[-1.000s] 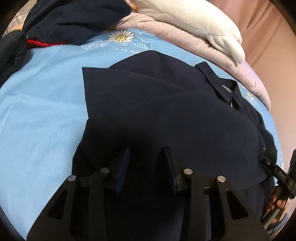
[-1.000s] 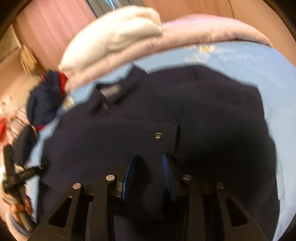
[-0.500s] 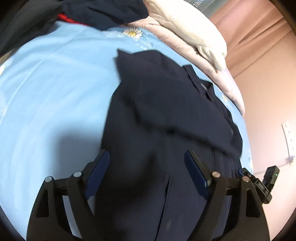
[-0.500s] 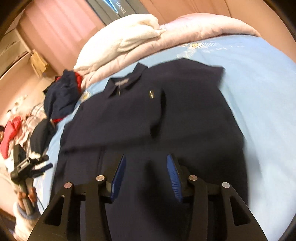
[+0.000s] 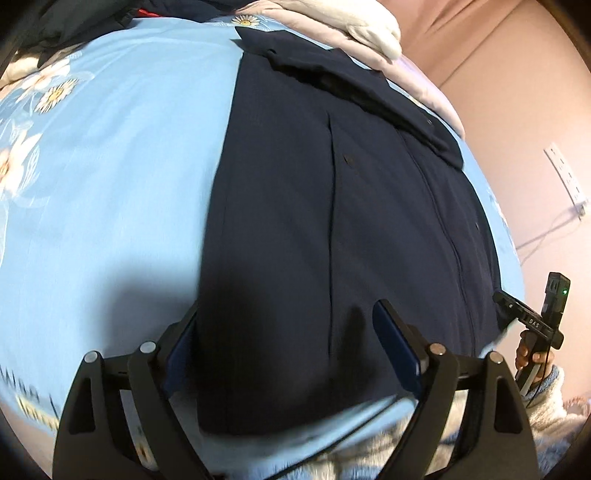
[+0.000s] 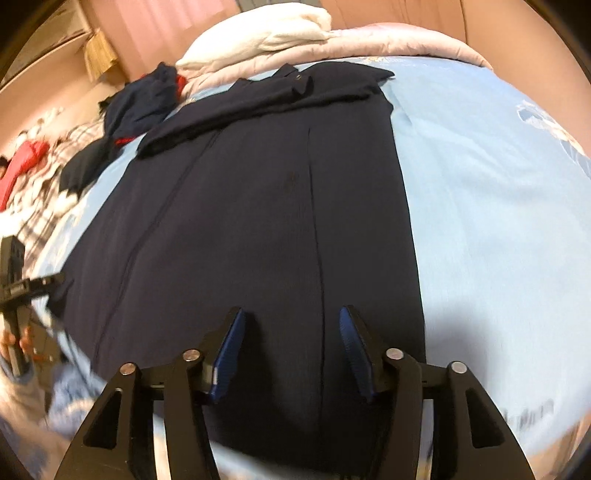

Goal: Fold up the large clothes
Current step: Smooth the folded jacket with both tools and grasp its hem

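On the blue sheet lies one dark navy garment, spread lengthwise away from me, its hem nearest and its collar end at the far side by the bedding. Both sleeves look folded across its top, so the body reads as one long panel with two lengthwise seams and a few small buttons — I can count three from the left wrist view.

My left gripper hovers above the hem end, its two blue-padded fingers spread wide with nothing between them but the cloth below; whether they touch the fabric I cannot tell. My right gripper hangs over the same end on the other side, its two fingers parted rather less than the left pair and holding nothing.

Each gripper shows at the edge of the other's view, gripped by a hand.

Beyond the garment sit one pink quilt and one white pillow on top of it. To the side lies a heap of other clothes — navy and red pieces, too tangled to count.
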The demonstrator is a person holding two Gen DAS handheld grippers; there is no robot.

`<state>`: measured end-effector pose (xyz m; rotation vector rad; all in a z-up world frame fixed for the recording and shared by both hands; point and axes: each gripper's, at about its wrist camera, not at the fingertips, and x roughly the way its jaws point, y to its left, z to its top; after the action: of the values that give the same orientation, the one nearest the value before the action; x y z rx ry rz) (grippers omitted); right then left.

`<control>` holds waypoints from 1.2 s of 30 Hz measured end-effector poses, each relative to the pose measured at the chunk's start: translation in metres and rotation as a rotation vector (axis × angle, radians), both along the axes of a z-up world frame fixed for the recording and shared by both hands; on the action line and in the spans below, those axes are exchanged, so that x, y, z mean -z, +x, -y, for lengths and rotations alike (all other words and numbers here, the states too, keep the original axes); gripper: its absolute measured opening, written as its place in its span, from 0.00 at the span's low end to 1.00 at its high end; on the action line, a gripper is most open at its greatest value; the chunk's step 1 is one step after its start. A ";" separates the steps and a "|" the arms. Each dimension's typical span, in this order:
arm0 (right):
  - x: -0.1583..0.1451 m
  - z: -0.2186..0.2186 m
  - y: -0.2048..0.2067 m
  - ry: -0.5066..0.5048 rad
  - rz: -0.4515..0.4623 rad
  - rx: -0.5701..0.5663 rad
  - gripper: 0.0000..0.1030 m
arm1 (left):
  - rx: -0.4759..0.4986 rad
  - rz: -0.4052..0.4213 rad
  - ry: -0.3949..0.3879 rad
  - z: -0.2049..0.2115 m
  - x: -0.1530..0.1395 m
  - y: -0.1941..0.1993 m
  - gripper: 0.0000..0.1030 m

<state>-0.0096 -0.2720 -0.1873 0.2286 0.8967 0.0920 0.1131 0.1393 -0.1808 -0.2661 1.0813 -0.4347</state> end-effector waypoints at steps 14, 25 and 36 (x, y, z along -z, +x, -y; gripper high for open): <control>-0.012 0.066 -0.050 0.226 0.063 0.166 0.62 | -0.137 -0.037 -0.329 -0.039 0.004 -0.018 0.87; 0.022 0.078 -0.006 0.469 0.007 0.196 0.62 | -0.183 -0.080 -0.524 -0.031 0.018 0.013 0.87; 0.026 0.066 0.004 0.552 0.035 0.091 0.65 | -0.089 -0.100 -0.532 -0.013 0.017 0.019 0.87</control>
<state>-0.0053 -0.3376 -0.2136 0.7784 0.8102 0.2584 0.1325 0.1526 -0.1974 -0.8105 1.0320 -0.6305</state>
